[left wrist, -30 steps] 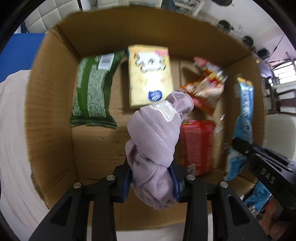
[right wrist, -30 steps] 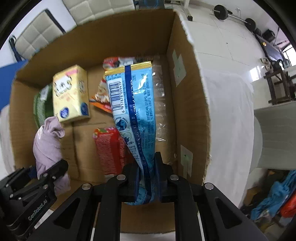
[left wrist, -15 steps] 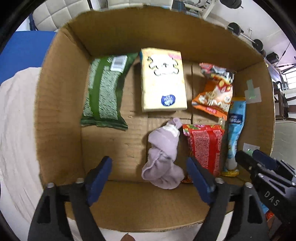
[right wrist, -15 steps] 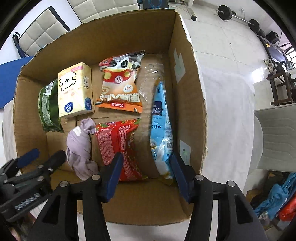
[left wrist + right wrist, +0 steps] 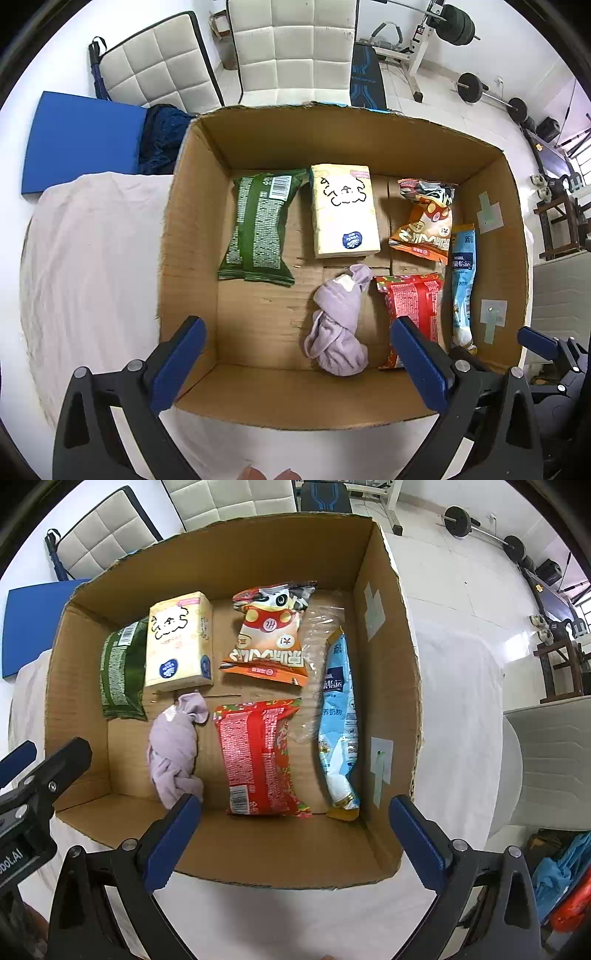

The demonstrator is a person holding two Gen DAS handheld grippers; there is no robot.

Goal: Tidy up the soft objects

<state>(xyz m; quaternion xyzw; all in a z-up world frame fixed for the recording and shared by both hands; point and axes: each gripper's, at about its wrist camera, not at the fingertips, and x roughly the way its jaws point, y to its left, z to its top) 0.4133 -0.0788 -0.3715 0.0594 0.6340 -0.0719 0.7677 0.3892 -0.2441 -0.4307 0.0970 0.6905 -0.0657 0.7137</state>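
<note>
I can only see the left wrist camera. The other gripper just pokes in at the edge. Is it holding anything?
Observer: No. In the right wrist view the right gripper has its jaws wide open with nothing between them, over the near wall of the cardboard box.
Operator: My left gripper hides the bottom of the red packet. What's down there?
Observer: A white barcode label, at the packet's near end.
Operator: Is anything beside the blue packet that I can't see well?
Observer: Yes. Crumpled clear plastic lies between the orange snack bag and the blue packet.
</note>
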